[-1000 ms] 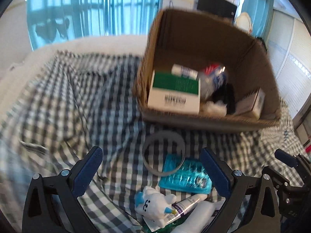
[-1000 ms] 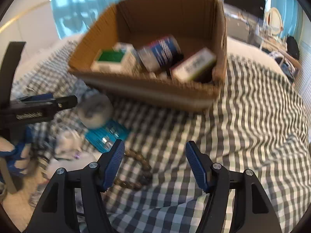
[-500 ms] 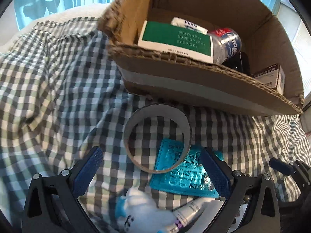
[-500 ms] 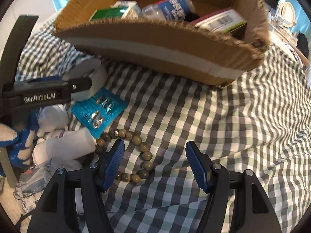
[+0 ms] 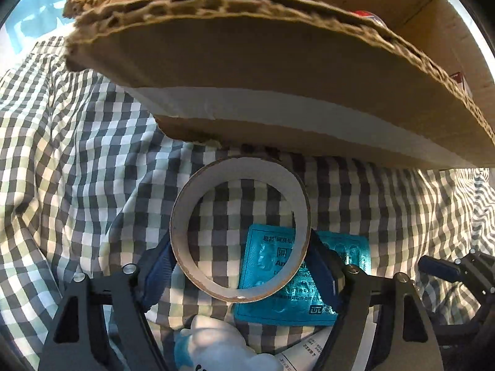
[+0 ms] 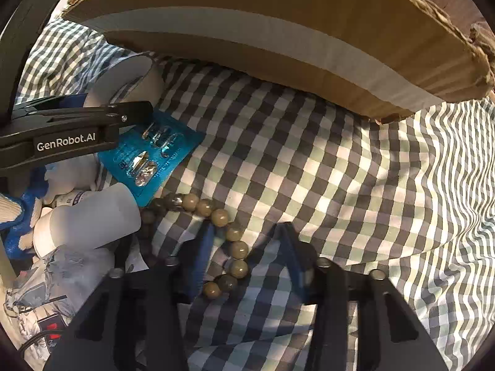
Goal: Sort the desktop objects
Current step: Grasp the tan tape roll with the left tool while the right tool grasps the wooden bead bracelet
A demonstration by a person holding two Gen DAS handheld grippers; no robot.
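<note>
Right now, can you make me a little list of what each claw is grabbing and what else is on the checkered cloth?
left claw: closing around the tape ring, one pad on each side
right claw: closing over the bead bracelet, beads between the pads
under the ring: blue pill pack
behind: cardboard box
surface: checkered cloth
also nearby: white bottle

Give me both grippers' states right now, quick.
Left gripper: closing around the tape ring, pads at its sides.
Right gripper: closing over the bead bracelet; grip not yet clear.
</note>
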